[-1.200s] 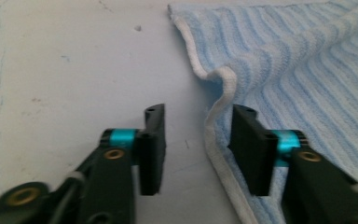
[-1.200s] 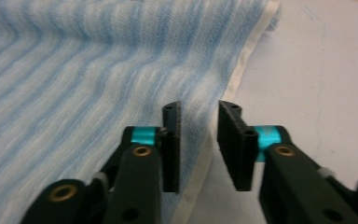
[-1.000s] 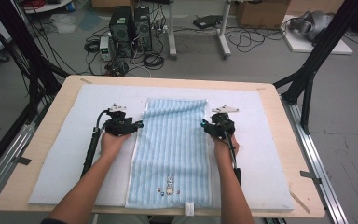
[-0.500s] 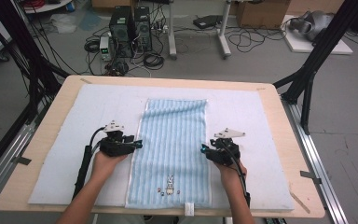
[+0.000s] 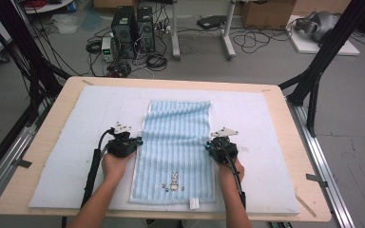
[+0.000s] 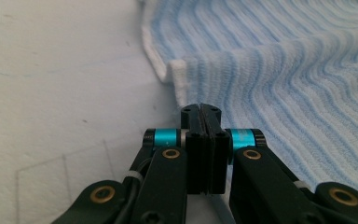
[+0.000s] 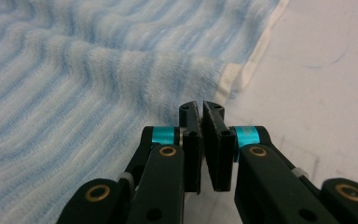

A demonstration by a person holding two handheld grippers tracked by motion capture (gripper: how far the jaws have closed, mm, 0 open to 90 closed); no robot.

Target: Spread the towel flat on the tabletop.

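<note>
On white padding, both tools [image 5: 138, 141] [image 5: 209, 144], nearer than before, just closed pinching towel [image 5: 176, 142] edges.

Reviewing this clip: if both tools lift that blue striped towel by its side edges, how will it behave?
The towel will probably sag in the middle: it already puckers into soft ridges by the left tool and right tool. It looks light, thin knit lying flat on the pad. Its ribbed, fuzzy surface should grip rather than slip, though only a narrow hem sits at the tips.

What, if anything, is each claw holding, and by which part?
The left claw pinches the striped towel's left long edge; the right claw pinches its right long edge. Both have just been closing on the raised hems, about midway along.
</note>
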